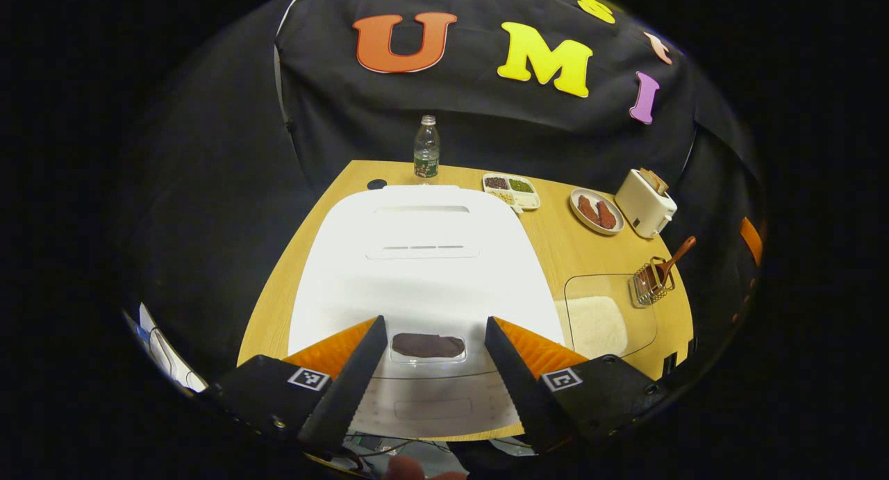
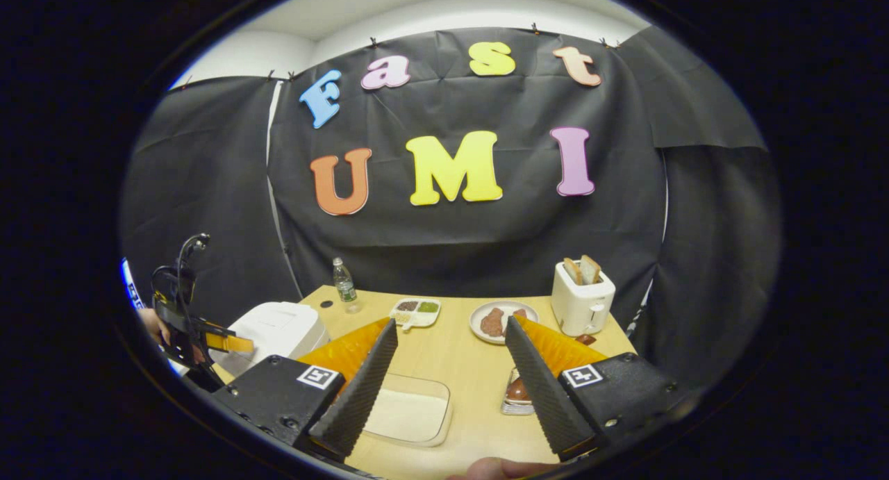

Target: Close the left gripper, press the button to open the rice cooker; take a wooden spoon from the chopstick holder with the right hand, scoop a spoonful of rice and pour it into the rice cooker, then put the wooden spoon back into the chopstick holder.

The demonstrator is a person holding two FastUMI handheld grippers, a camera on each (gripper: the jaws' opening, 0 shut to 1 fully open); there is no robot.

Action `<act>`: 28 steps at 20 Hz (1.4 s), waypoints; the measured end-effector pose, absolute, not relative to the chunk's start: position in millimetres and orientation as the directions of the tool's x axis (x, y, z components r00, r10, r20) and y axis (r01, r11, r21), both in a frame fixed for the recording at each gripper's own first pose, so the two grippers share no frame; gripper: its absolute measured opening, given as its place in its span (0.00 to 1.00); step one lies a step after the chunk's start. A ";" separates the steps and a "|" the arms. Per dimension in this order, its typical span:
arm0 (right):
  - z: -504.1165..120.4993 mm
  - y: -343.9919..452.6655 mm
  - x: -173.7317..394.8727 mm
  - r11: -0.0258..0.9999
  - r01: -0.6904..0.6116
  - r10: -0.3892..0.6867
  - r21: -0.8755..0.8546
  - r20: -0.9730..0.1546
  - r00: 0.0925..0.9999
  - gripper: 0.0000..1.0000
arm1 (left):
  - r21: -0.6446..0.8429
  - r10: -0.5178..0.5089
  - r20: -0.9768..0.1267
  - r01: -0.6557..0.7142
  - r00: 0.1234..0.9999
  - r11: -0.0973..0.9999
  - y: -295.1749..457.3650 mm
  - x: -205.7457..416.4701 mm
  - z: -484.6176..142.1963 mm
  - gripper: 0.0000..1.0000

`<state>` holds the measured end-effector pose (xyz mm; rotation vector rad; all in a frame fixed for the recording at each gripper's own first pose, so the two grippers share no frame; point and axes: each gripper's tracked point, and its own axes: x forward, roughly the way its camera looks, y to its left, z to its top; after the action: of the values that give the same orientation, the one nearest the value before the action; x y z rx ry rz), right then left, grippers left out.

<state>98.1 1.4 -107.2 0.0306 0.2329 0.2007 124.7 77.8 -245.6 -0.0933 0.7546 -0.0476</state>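
Observation:
The white rice cooker (image 1: 424,258) stands with its lid down, right below my left gripper (image 1: 434,321). That gripper is open, its jaws on either side of the dark button (image 1: 428,345) at the cooker's front. To the right lie a clear container of rice (image 1: 597,320) and a wire chopstick holder (image 1: 649,289) with the wooden spoon (image 1: 675,256) standing in it. My right gripper (image 2: 451,324) hangs open and empty above the table. Below it are the rice container (image 2: 410,410) and the holder (image 2: 517,393), half hidden behind one finger. The cooker (image 2: 278,327) and the left gripper (image 2: 229,342) show at the far left.
Along the back of the wooden table (image 1: 555,251) stand a water bottle (image 1: 426,146), a divided tray of beans (image 1: 512,188), a plate of meat (image 1: 596,211) and a white toaster (image 1: 646,202) with bread. A hand (image 2: 149,324) holds the left gripper.

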 end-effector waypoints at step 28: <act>-7.4 34.5 -97.6 0.998 -0.058 0.058 0.022 -0.008 0.998 1.00 | -0.012 -0.137 0.071 0.139 0.988 0.990 -34.5 -78.8 31.1 0.94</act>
<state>-97.6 34.5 -7.4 0.0214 0.0091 0.0577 -78.8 -34.5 31.1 -0.0165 -0.0697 -0.1385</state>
